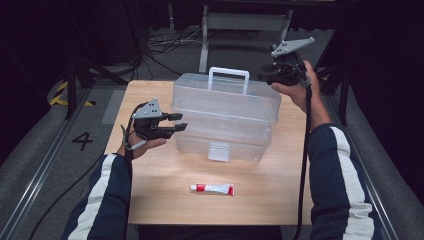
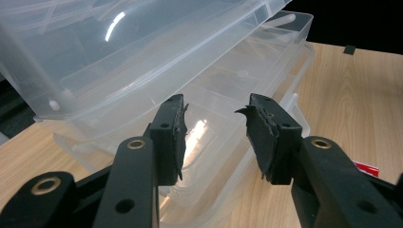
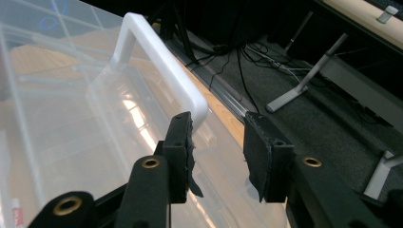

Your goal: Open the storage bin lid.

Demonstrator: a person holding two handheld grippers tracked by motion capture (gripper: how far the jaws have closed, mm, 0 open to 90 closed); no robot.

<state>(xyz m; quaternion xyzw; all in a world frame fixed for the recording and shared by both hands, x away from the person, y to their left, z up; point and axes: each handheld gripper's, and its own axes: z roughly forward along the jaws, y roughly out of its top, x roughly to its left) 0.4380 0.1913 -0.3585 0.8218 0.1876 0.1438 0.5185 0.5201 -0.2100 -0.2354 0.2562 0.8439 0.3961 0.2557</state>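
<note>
The clear plastic box (image 1: pixel 225 117) looks light, stiff and slippery, best taken by its white handle (image 1: pixel 228 78); both grippers, the left gripper (image 1: pixel 176 121) at its side and the right gripper (image 1: pixel 266 76) near that handle, have open, empty fingers.

A clear plastic storage box (image 1: pixel 225 117) with stacked trays sits at the centre of the high view, its white handle (image 1: pixel 228 79) upright and its upper tier swung slightly open.

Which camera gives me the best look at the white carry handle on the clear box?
The high view: the whole handle stands upright on the box lid, both legs visible. The right gripper view shows it close but foreshortened, one end behind a jaw. The left gripper view looks at the box's side trays.
</note>
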